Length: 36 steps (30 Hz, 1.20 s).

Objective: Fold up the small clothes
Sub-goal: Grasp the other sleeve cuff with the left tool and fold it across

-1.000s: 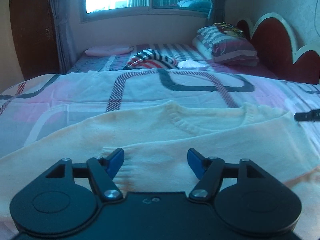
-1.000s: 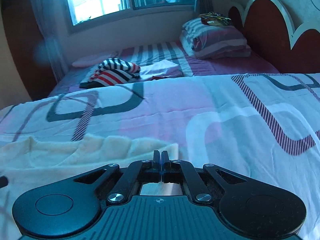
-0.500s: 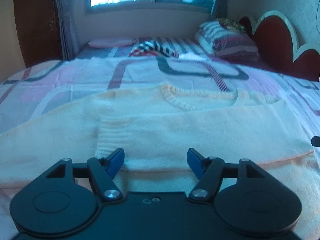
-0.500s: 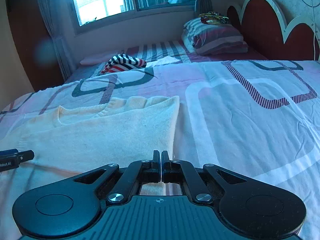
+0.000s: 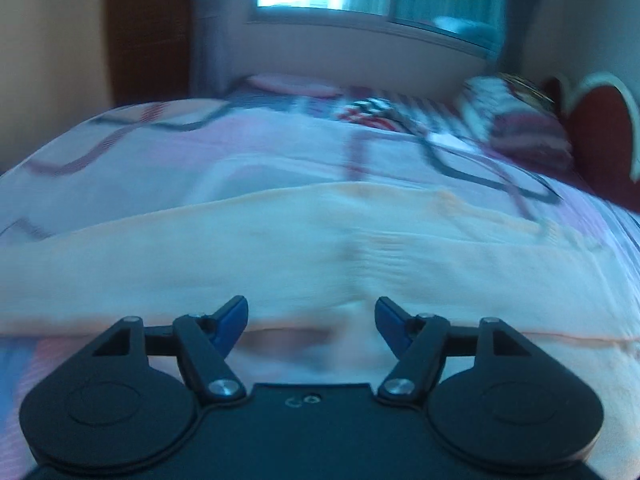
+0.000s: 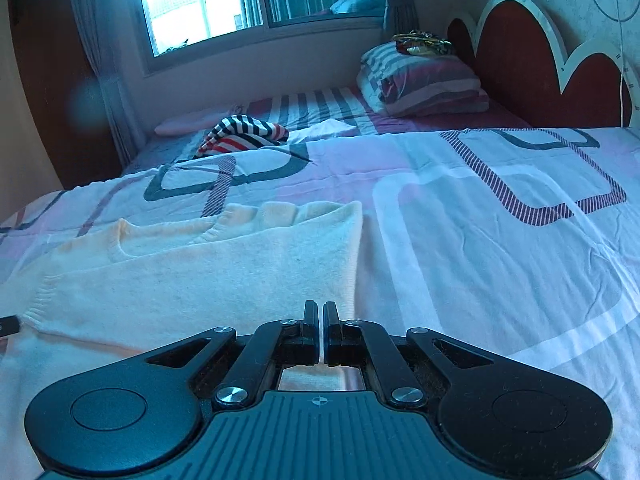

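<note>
Your bed [image 6: 500, 240] fills both frames, with the cream sweater [image 6: 200, 280] spread across the lower left of the right wrist view, one sleeve already folded over the chest. What's changed: your left view has swung sideways and gone blurry, so it now looks at the sweater's unfolded side [image 5: 280, 248], probably heading for the other sleeve. The left claw [image 5: 311, 320] is about two-thirds open with nothing in it. The right claw [image 6: 319, 330] is fully closed at the sweater's lower right edge, gripping nothing you can see.
</note>
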### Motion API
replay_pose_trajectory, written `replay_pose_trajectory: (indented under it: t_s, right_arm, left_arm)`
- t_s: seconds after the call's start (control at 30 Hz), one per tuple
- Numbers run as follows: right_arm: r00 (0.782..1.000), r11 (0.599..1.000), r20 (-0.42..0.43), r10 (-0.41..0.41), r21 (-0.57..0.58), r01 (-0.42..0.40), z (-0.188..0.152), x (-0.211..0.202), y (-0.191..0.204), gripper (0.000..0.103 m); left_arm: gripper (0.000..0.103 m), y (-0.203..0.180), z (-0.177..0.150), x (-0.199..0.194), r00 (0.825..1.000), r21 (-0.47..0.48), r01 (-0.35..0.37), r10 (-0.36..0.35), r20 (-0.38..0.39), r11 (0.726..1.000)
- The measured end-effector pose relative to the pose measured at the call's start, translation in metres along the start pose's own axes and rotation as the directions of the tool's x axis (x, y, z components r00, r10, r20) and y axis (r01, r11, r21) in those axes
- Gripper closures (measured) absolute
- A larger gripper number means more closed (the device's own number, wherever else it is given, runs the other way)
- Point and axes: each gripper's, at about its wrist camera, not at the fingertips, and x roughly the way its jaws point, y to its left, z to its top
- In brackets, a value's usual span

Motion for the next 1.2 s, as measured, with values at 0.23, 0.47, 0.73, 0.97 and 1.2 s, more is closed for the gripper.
replay_pose_trajectory:
  t_s: [0.23, 0.47, 0.73, 0.97, 1.2]
  right_arm:
    - [0.998, 0.999, -0.031, 0.049, -0.016, -0.049, -0.002, 0.013, 0.032, 0.102]
    - [0.995, 0.994, -0.041, 0.090, -0.064, -0.092, -0.001, 0.019, 0.069, 0.102]
    - [0.998, 0.998, -0.033, 0.058, -0.025, -0.059, 0.010, 0.020, 0.067, 0.102]
    - [0.999, 0.999, -0.024, 0.033, 0.001, -0.033, 0.011, 0.014, 0.054, 0.102]
    - [1.000, 0.999, -0.014, 0.019, 0.043, -0.018, 0.011, 0.009, 0.039, 0.102]
  left_arm:
    - [0.040, 0.140, -0.016, -0.030, 0.979, -0.315, -0.200, 0.203, -0.023, 0.928]
    - [0.047, 0.240, -0.032, -0.040, 0.985, -0.666, -0.092, 0.165, 0.047, 0.740]
    - [0.101, 0.272, -0.029, -0.026, 0.983, -0.749, -0.058, 0.170, 0.074, 0.660]
    - [0.101, 0.239, 0.009, -0.020, 0.975, -0.652, 0.006, 0.139, 0.171, 0.759]
    - [0.101, 0.127, 0.059, 0.009, 0.972, -0.445, 0.176, -0.082, 0.222, 0.878]
